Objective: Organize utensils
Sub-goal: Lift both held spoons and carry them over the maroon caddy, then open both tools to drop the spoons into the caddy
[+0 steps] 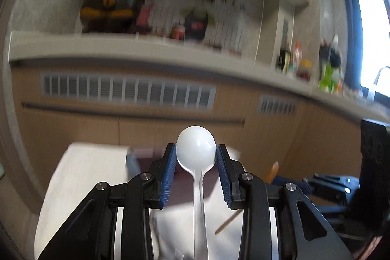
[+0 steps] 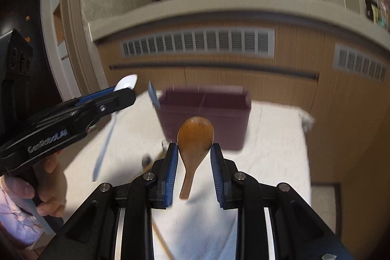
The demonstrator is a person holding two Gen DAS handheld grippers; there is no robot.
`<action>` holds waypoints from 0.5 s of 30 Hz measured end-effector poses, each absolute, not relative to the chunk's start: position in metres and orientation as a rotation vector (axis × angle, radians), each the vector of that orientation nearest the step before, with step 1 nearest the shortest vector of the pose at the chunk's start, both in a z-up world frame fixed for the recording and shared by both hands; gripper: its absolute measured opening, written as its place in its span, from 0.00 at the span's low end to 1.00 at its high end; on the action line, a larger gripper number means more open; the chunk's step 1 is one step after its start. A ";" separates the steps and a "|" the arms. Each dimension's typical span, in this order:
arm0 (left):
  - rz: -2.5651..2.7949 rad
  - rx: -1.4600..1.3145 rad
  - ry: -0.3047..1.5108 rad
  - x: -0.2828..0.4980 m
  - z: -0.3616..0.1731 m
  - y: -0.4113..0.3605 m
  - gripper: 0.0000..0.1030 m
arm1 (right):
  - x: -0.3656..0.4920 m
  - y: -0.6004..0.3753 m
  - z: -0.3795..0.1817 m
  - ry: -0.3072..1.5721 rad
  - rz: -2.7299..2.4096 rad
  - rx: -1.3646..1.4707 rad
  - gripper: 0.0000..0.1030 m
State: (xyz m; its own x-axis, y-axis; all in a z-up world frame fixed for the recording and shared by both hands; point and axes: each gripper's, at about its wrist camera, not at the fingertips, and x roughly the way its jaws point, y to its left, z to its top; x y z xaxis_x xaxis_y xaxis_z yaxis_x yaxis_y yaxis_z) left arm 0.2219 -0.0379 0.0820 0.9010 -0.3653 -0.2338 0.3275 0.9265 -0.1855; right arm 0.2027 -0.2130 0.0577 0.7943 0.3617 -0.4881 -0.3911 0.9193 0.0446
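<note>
Both pictures are round and bent like a fishbowl, with black corners. Straight lines, like the long pale shelf [image 1: 146, 50], curve near the edges. Bright daylight pours in from the tall window [image 1: 370, 35] on the right of the left wrist view, so white that nothing shows in it. The far wall, the slatted grey vents [image 2: 197, 42] and the bottles are smeared and fuzzy. The shiny white plastic spoon [image 1: 196, 150] has a small glare spot. The white cloth-covered surface [image 2: 273, 150] looks very bright.
</note>
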 end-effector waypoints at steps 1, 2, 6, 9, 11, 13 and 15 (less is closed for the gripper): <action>-0.347 -0.156 0.201 0.231 0.096 -0.040 0.34 | 0.208 -0.212 0.076 0.463 0.398 -0.080 0.24; -0.339 -0.162 0.162 0.237 0.105 -0.041 0.34 | 0.214 -0.211 0.090 0.431 0.396 -0.092 0.24; -0.321 -0.189 0.070 0.279 0.129 -0.045 0.34 | 0.244 -0.207 0.131 0.330 0.354 -0.139 0.24; -0.285 -0.197 0.048 0.309 0.128 -0.047 0.34 | 0.271 -0.205 0.140 0.318 0.328 -0.155 0.24; -0.262 -0.194 0.059 0.327 0.121 -0.048 0.34 | 0.291 -0.206 0.138 0.331 0.313 -0.162 0.24; -0.245 -0.200 0.083 0.344 0.109 -0.050 0.34 | 0.306 -0.206 0.132 0.351 0.307 -0.168 0.24; -0.227 -0.201 0.103 0.351 0.096 -0.050 0.34 | 0.319 -0.207 0.122 0.375 0.303 -0.166 0.24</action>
